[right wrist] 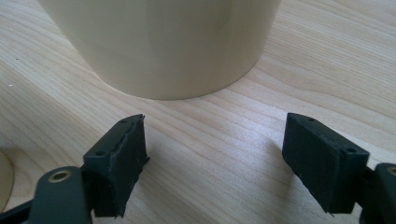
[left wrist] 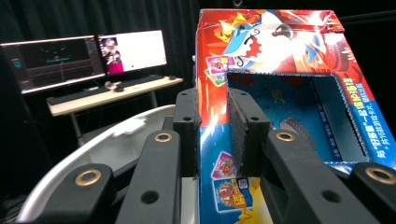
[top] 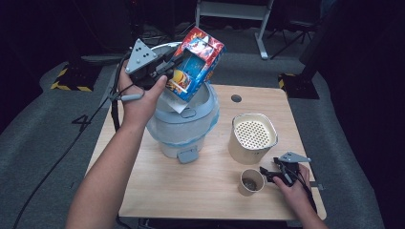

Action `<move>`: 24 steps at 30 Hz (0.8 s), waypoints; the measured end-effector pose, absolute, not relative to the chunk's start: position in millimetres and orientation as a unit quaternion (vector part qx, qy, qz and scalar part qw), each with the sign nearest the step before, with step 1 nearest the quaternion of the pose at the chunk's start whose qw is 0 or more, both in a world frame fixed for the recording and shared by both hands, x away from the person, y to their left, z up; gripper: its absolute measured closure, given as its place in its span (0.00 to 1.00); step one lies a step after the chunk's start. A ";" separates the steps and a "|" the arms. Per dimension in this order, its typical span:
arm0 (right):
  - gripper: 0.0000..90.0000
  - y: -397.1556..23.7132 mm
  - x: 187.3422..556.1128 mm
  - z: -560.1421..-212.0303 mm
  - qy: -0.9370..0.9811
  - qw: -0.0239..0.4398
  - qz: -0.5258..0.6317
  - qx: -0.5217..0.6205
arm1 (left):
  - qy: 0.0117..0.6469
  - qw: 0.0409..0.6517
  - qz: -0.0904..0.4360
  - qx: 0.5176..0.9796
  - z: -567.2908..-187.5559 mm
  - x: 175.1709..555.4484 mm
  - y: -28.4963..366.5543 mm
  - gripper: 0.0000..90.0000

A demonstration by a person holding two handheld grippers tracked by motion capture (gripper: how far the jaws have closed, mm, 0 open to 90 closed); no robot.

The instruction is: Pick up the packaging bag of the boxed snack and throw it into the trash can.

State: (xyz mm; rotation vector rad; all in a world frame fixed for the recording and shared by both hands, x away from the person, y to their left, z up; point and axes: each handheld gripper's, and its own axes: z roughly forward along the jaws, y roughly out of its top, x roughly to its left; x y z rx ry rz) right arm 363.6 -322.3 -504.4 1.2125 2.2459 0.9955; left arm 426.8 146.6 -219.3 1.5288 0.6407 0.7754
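The light wooden tabletop (top: 200,191) carries everything here. Largest on it is the round pale grey plastic bin (top: 184,121) with a clear liner bag folded over its rim and its lid tipped up behind; it stands toward the far left corner, a grey pedal at its foot pointing at the near edge.

Above the bin's mouth, tilted with one corner dipping toward the opening, is the red and blue printed cardboard box (top: 197,62), a window cut out of its blue face. In the left gripper view the box (left wrist: 289,93) fills the right half, and its cardboard wall runs between the two black pads. The left gripper (top: 165,71) is clamped on that wall, jaws narrow, holding the box in the air above the bin rather than on the tabletop.

Next in size, the cream cylindrical canister (top: 252,138) with a perforated insert stands right of the bin, toward the right edge. In the right gripper view its curved wall (right wrist: 163,46) rises just beyond the jaws.

The small tan paper cup (top: 251,182) sits near the front edge, close in front of the canister.

The right gripper (top: 268,173) lies low at the near right corner, just beside the cup, jaws spread apart with bare wood between them.
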 end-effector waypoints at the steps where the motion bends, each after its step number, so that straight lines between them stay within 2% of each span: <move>1: 0.24 -322.2 363.6 -504.4 0.803 0.200 0.356 0.434 | 0.278 0.608 0.336 0.663 -218.7 429.0 147.5 0.83; 24: 0.24 -322.0 363.7 -504.4 0.803 0.200 0.356 0.435 | 0.309 0.607 0.344 0.647 -224.0 455.4 147.4 0.83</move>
